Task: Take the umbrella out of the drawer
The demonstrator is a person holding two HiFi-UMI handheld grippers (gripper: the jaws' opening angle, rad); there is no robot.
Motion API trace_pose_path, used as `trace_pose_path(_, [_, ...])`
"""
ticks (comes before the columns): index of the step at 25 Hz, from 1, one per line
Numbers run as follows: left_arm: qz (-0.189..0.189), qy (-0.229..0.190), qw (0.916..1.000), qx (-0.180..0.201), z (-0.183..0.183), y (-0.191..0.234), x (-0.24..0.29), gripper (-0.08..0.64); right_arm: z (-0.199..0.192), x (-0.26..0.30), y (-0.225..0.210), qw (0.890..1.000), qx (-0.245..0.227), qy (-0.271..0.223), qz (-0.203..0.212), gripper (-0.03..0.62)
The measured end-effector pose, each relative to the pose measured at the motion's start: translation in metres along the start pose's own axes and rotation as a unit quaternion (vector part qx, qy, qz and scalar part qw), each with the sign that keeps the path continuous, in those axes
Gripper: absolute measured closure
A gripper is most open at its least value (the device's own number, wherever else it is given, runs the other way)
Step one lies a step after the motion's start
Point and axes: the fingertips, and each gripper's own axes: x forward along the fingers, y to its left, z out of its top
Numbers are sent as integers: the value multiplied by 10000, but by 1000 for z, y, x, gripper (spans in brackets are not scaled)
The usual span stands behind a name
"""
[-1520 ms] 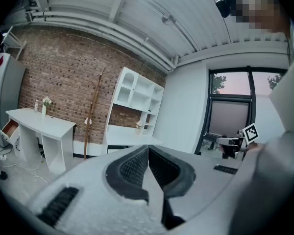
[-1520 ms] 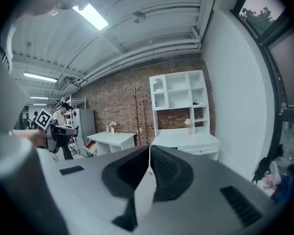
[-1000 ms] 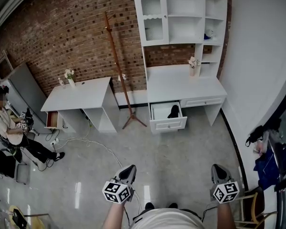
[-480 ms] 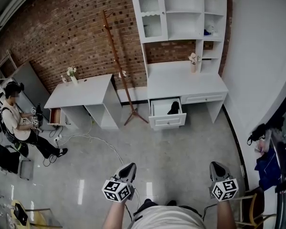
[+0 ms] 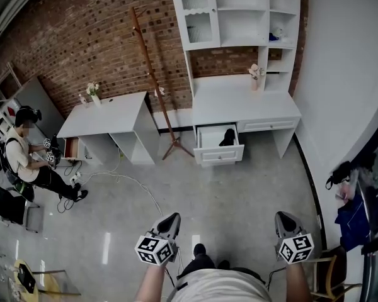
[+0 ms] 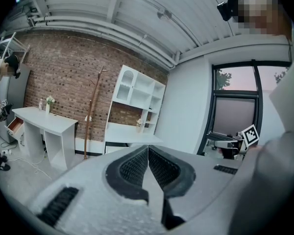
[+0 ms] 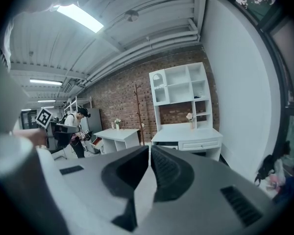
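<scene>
A black umbrella [image 5: 227, 136] lies in the open white drawer [image 5: 219, 155] under the white desk with a hutch [image 5: 242, 106], far ahead across the grey floor. My left gripper [image 5: 171, 219] and right gripper [image 5: 282, 219] are held low near my body, well short of the drawer. Both are shut with nothing between the jaws, as the left gripper view [image 6: 148, 150] and the right gripper view [image 7: 150, 150] show. The desk appears small and distant in both gripper views.
A wooden coat stand [image 5: 156, 87] stands left of the desk. A second white desk [image 5: 107, 113] with flowers sits further left, and a seated person [image 5: 26, 159] beyond it. White cables [image 5: 135, 184] trail on the floor. A chair with bags [image 5: 346, 209] is at my right.
The view has shifted slightly toward the desk, with the drawer a little higher in frame. Both grippers stay shut, low in the picture. The seated person at the left shows more fully.
</scene>
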Motion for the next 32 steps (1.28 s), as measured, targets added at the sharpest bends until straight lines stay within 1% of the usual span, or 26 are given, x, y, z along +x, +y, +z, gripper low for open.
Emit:
trace_pose_path(4, [-9, 19, 10000, -19, -1, 2, 9, 534, 2, 8, -4, 10000, 15, 8, -29, 560])
trace_pose_path(9, [-1, -11, 10000, -56, 3, 15, 28, 534, 5, 24, -12, 9999, -7, 55, -97, 560])
trace_pose_path(18, [-117, 0, 9999, -123, 19, 49, 81, 534, 20, 70, -23, 9996, -22, 132, -248, 560])
trace_pose_path(27, [-213, 134, 9994, -229, 33, 99, 130, 534, 37, 124, -30, 9986, 64, 103, -512, 560])
trace_pose_path(32, [-306, 216, 9990, -264, 38, 123, 155, 534, 42, 151, -29, 9979, 59, 208, -604, 560])
